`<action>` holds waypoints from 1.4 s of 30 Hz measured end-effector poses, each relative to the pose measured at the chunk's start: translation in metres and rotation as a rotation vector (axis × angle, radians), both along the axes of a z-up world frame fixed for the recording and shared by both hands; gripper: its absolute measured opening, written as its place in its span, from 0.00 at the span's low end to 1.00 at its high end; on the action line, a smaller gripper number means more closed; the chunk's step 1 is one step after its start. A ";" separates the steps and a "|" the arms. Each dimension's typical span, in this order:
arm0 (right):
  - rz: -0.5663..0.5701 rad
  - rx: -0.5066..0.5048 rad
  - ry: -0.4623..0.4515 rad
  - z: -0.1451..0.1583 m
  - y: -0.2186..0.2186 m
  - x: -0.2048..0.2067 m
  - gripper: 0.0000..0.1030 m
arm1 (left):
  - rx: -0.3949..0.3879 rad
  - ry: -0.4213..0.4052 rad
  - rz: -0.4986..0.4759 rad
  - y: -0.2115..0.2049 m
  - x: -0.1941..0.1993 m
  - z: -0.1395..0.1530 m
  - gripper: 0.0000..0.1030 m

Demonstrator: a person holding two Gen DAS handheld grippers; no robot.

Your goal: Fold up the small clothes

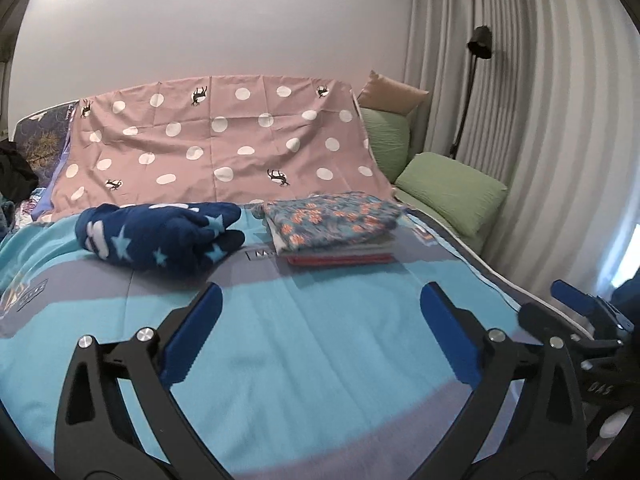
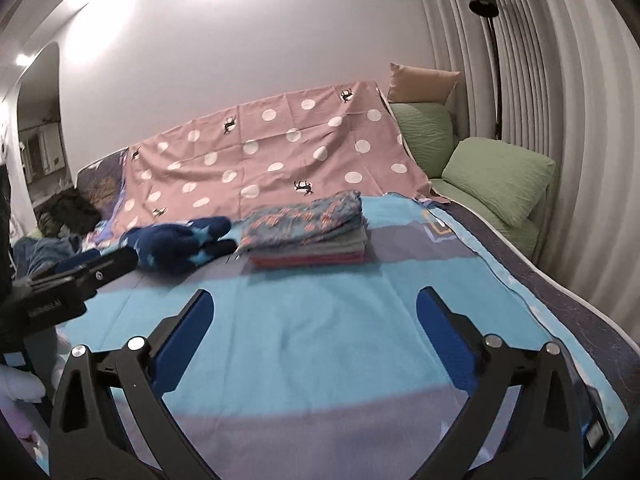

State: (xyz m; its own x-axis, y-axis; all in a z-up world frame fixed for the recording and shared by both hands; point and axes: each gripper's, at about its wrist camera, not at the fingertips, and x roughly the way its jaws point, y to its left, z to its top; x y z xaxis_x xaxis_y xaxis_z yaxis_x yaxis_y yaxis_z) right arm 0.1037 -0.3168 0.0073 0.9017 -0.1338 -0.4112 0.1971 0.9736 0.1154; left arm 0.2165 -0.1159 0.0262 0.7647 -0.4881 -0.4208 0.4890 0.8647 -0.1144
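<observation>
Left wrist view: left gripper (image 1: 320,312) spread wide, nothing between its blue pads, angled down over the blue bedsheet (image 1: 304,344). Right gripper (image 2: 316,320) equally wide and empty alongside. Folded clothes stack (image 1: 334,226) sits ahead, navy star garment (image 1: 160,236) crumpled just beside it; both hands stay out of view.

This is a bedroom in a home. A bed (image 1: 304,320) with a blue and grey cover lies under and ahead of the jaws. Beyond them, a pink dotted sheet (image 1: 224,140) hangs against a plain white wall (image 1: 224,20). To the right of that sheet sit 2 green pillows (image 2: 496,176) and a beige cushion (image 2: 424,80). Further right, pale pleated curtains (image 1: 540,120) hang full height, with a black floor lamp (image 1: 480,44) before them. Ahead of the jaws a stack of folded clothes (image 1: 332,232) rests on the bed beside a crumpled navy star-print garment (image 1: 160,236).
</observation>
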 end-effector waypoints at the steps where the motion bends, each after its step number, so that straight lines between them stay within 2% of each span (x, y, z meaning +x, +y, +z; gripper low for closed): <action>1: -0.006 -0.009 0.005 0.002 0.007 -0.011 0.98 | -0.003 0.000 -0.012 0.003 -0.010 0.001 0.98; 4: -0.011 -0.009 -0.002 0.004 0.017 -0.034 0.98 | 0.004 0.004 -0.018 0.007 -0.043 0.004 0.98; 8: -0.021 0.022 -0.006 0.007 0.022 -0.064 0.98 | 0.037 -0.037 0.011 0.012 -0.084 0.009 0.98; 12: -0.043 0.051 0.001 0.012 0.022 -0.085 0.98 | 0.052 -0.058 -0.008 0.017 -0.117 0.013 0.98; 14: -0.061 0.045 0.026 0.014 0.024 -0.089 0.98 | 0.072 -0.055 -0.007 0.018 -0.122 0.011 0.98; 20: -0.066 0.029 0.036 0.017 0.035 -0.111 0.98 | 0.111 -0.073 0.125 0.030 -0.146 0.006 0.98; 28: -0.051 0.016 0.015 0.022 0.043 -0.128 0.98 | 0.108 -0.083 0.135 0.038 -0.172 0.010 0.98; 32: -0.045 0.013 0.010 0.024 0.043 -0.134 0.98 | 0.118 -0.097 0.201 0.038 -0.182 0.013 0.98; 42: -0.046 0.027 0.010 0.027 0.041 -0.144 0.98 | 0.122 -0.093 0.166 0.028 -0.194 0.015 0.98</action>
State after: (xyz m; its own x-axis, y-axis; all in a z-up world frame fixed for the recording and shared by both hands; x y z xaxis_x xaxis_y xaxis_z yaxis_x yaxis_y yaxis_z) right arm -0.0405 -0.2758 0.0339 0.8906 -0.1633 -0.4244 0.2424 0.9601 0.1395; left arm 0.0229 -0.0880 0.0414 0.8683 -0.3025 -0.3932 0.3428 0.9388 0.0347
